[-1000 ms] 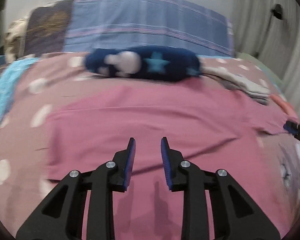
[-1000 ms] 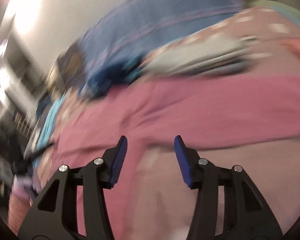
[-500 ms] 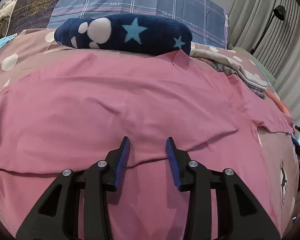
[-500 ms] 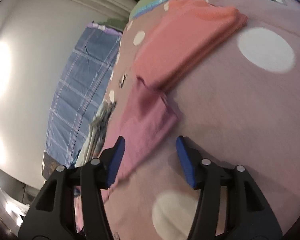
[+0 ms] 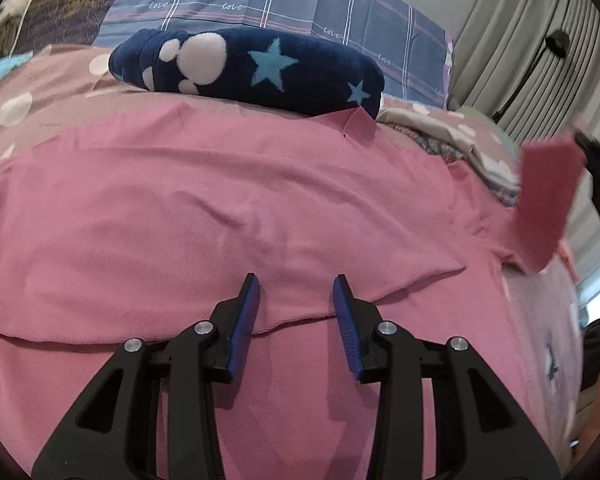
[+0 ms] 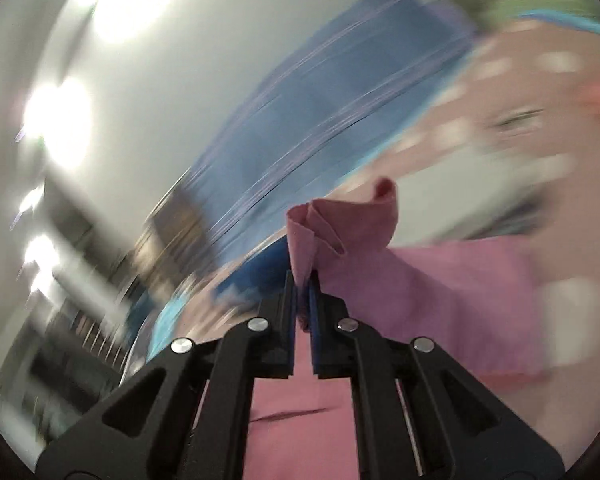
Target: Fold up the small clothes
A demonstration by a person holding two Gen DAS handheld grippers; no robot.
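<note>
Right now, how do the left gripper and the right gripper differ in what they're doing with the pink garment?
The left gripper has its jaws apart over the flat lower edge of the pink garment, gripping nothing; the right gripper is shut on a bunched sleeve end of it. The left's part lies spread on the bed; the right's is lifted. Both have black frames and blue pads.

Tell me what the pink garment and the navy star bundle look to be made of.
Pink garment: thin matte knit, probably cotton jersey; it drapes in soft creases and shows a fine weave. Navy star bundle: thick fuzzy fleece or plush, judging by its fluffy nap.
</note>
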